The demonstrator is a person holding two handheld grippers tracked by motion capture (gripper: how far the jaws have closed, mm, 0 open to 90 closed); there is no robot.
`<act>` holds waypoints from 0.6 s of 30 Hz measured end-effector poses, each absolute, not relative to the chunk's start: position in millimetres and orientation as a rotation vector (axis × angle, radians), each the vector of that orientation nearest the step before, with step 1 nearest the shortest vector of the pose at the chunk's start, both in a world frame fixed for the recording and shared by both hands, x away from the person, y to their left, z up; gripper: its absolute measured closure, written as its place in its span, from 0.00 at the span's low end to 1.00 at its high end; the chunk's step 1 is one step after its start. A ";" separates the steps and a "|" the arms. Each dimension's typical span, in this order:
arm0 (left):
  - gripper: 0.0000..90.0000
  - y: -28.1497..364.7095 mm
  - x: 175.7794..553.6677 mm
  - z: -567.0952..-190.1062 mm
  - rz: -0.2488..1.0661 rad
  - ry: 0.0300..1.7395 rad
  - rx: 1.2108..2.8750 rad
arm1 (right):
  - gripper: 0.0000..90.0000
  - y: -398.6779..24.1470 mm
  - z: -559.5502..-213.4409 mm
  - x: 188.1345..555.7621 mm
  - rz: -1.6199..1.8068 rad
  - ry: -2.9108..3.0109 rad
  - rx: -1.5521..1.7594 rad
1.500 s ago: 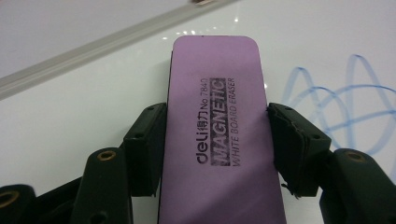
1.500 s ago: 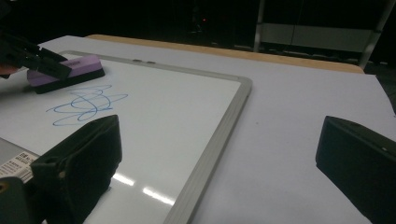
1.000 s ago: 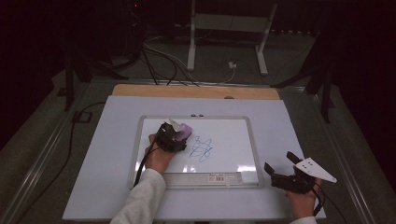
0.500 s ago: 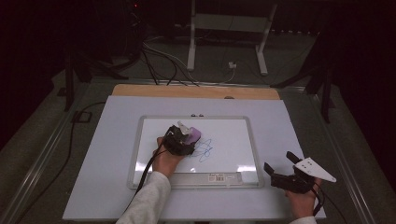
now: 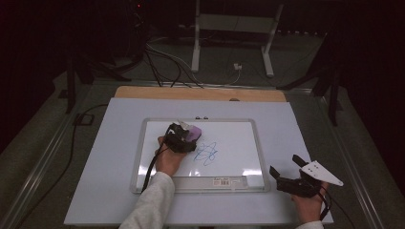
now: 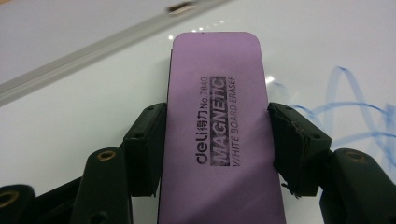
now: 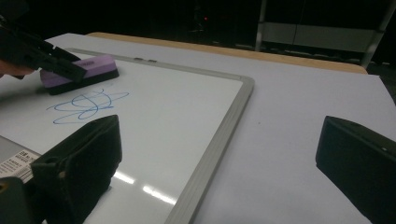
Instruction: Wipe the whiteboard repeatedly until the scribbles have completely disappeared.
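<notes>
Eraser (image 6: 217, 126), purple, sits clamped across its sides in your left gripper (image 5: 181, 138), lying on the whiteboard (image 5: 239, 143) just beside the blue scribble (image 5: 206, 153). Your right gripper (image 5: 292, 177) rests on the table (image 5: 110, 143) off the board's corner, jaws spread wide, holding nothing.
</notes>
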State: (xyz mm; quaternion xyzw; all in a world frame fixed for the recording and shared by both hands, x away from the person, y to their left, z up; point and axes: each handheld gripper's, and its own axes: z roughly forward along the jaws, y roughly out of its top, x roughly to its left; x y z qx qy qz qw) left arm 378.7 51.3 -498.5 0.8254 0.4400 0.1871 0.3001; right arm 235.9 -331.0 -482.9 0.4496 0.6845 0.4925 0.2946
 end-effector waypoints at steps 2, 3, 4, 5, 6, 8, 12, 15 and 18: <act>0.46 43.4 370.8 -497.6 0.472 1.115 2.220 | 0.01 -331.1 -482.9 235.8 1.311 1.820 1.199; 0.47 39.7 366.6 -497.3 0.460 1.090 2.230 | 0.01 -331.2 -482.7 235.7 1.312 1.819 1.199; 0.46 35.8 361.6 -497.1 0.446 1.060 2.243 | 0.01 -331.2 -482.6 235.6 1.312 1.818 1.199; 0.46 33.6 359.0 -497.1 0.451 1.043 2.249 | 0.01 -331.3 -482.6 235.5 1.312 1.817 1.199; 0.47 31.9 356.7 -496.6 0.456 1.024 2.261 | 0.01 -331.3 -482.5 235.5 1.312 1.818 1.198; 0.47 31.4 356.3 -496.8 0.467 1.015 2.264 | 0.01 -331.2 -482.4 235.3 1.313 1.818 1.198; 0.46 36.8 367.7 -496.5 0.555 1.077 2.264 | 0.01 -332.0 -482.1 234.8 1.313 1.816 1.199; 0.46 45.9 378.7 -497.1 0.590 1.149 2.240 | 0.01 -332.8 -482.1 234.9 1.313 1.812 1.203; 0.46 55.9 386.2 -498.4 0.558 1.222 2.194 | 0.01 -333.1 -482.0 234.8 1.315 1.811 1.203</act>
